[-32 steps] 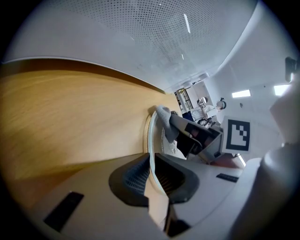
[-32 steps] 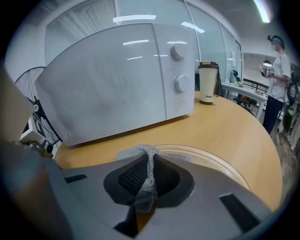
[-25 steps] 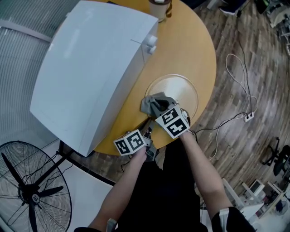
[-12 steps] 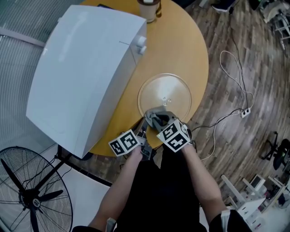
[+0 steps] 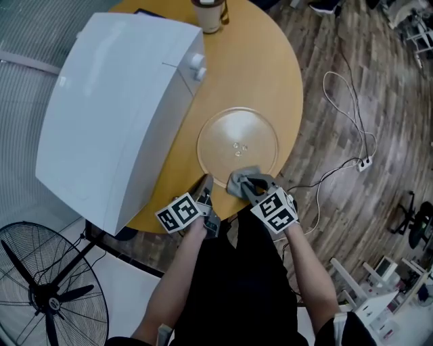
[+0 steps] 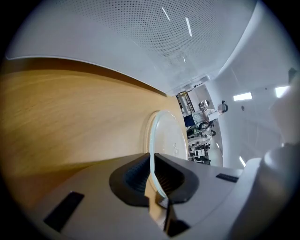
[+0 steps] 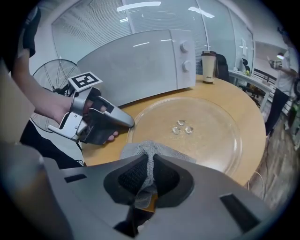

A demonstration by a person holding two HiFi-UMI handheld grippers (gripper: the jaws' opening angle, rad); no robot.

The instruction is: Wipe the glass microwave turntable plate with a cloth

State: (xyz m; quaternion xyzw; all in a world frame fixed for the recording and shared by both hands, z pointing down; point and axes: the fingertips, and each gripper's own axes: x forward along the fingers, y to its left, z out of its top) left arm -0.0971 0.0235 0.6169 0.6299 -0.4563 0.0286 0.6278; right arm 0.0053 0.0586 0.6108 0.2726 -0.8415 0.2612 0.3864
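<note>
The round glass turntable plate (image 5: pixel 237 142) lies flat on the wooden table (image 5: pixel 264 67), near its front edge. My left gripper (image 5: pixel 206 192) is shut on the plate's near left rim; in the left gripper view the thin glass edge of the plate (image 6: pixel 161 140) runs between the jaws of that gripper (image 6: pixel 151 177). My right gripper (image 5: pixel 249 186) is shut on a grey cloth (image 5: pixel 241 181) that rests on the plate's near rim. In the right gripper view the cloth (image 7: pixel 149 152) bunches up between the jaws of the right gripper (image 7: pixel 149 176), with the plate (image 7: pixel 201 131) beyond it and the left gripper (image 7: pixel 126 123) at the plate's left rim.
A white microwave (image 5: pixel 115 108) fills the table's left side, close to the plate. A cup (image 5: pixel 206 13) stands at the far edge. A floor fan (image 5: pixel 47 284) is down left, and a cable (image 5: pixel 352 115) trails over the wood floor at right.
The right gripper has drawn the cloth from the plate's left middle towards me to its near rim. The left gripper has kept its hold on the rim.
</note>
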